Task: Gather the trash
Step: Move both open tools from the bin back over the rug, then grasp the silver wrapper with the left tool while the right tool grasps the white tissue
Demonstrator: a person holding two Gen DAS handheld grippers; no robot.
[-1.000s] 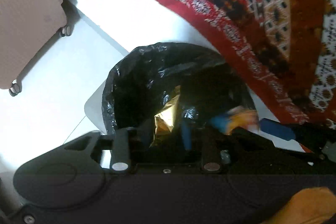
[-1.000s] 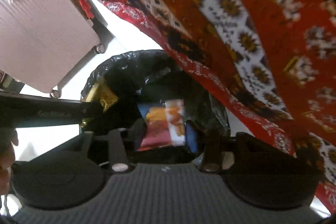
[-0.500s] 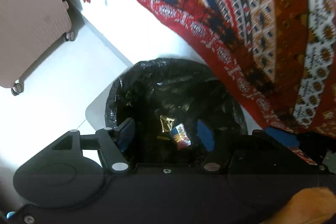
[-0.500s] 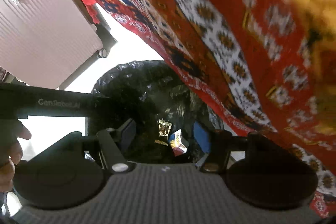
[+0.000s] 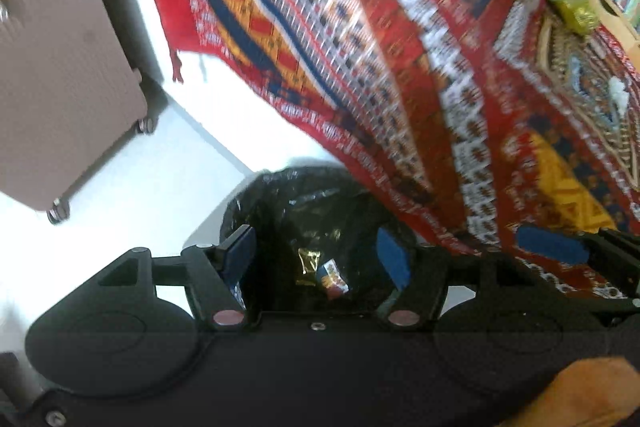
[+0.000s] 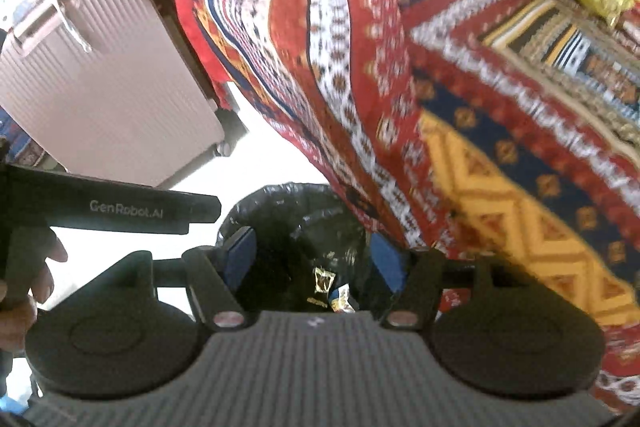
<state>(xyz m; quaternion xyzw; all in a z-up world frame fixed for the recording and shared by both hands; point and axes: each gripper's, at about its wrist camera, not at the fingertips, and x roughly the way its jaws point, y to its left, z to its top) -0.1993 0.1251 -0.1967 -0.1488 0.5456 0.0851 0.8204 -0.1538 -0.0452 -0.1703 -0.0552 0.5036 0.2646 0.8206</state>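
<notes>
**Both claws hanging empty over the bin**

Left wrist view: the left claw (image 5: 316, 255) is gaping, nothing between its jaws, above the black-lined bin (image 5: 280, 199); a gold wrapper (image 5: 306, 263) and a colourful packet (image 5: 332, 277) are lying inside.

Right wrist view: the right claw (image 6: 312, 257) has just been spreading, gripping nothing, beside the patterned cloth (image 6: 460, 107).

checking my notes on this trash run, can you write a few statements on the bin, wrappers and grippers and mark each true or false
1. The bin is lined with a black bag. True.
2. The left gripper holds a gold wrapper. False: it is open and empty; the gold wrapper lies in the bin.
3. The right gripper is open and empty. True.
4. The colourful wrapper lies on the patterned cloth. False: it is inside the bin.
5. A pink suitcase stands on the floor. True.
</notes>
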